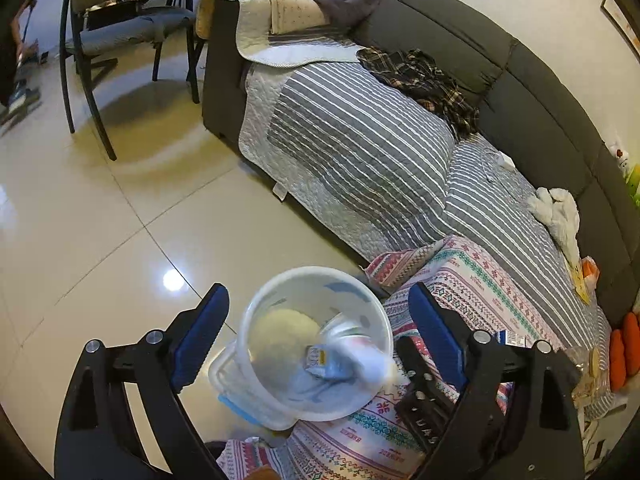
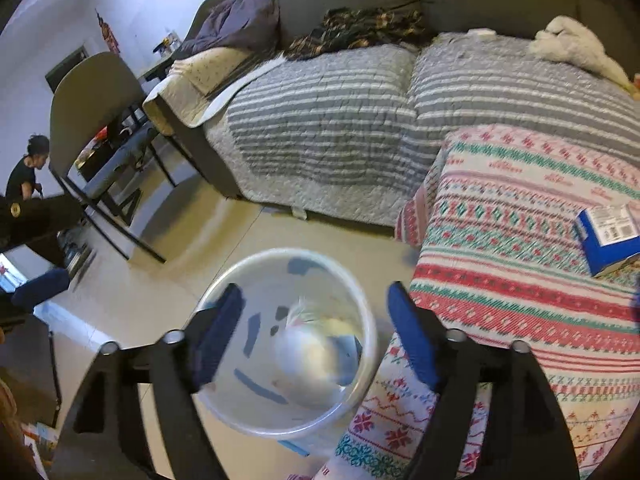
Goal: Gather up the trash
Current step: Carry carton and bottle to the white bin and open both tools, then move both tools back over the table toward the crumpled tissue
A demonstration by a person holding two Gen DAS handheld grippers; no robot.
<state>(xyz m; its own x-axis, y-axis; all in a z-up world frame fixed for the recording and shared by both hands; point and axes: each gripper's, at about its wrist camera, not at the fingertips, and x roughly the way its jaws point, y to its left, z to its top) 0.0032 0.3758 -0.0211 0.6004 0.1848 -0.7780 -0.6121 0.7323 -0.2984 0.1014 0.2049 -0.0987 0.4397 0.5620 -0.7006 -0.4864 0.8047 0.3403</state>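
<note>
A clear plastic trash bucket [image 1: 256, 320] stands on the floor beside the sofa, with a blurred white and blue wrapper [image 1: 340, 360] in it. My left gripper [image 1: 320, 312] is open above the bucket and holds nothing. My right gripper [image 2: 316, 312] is also open above the same bucket [image 2: 224, 408], over a blurred white piece [image 2: 304, 356] inside; its tip shows in the left wrist view [image 1: 420, 408]. A blue and white carton [image 2: 608, 236] lies on the patterned blanket [image 2: 520, 280] to the right. More litter [image 1: 584, 276] lies on the sofa's right end.
A grey sofa [image 1: 500, 80] with a striped quilt [image 1: 360, 148], a plaid garment [image 1: 424, 80] and a white cloth [image 1: 560, 212]. A chair [image 1: 120, 36] stands on the tiled floor [image 1: 80, 220] to the left. A person [image 2: 28, 176] is at the far left.
</note>
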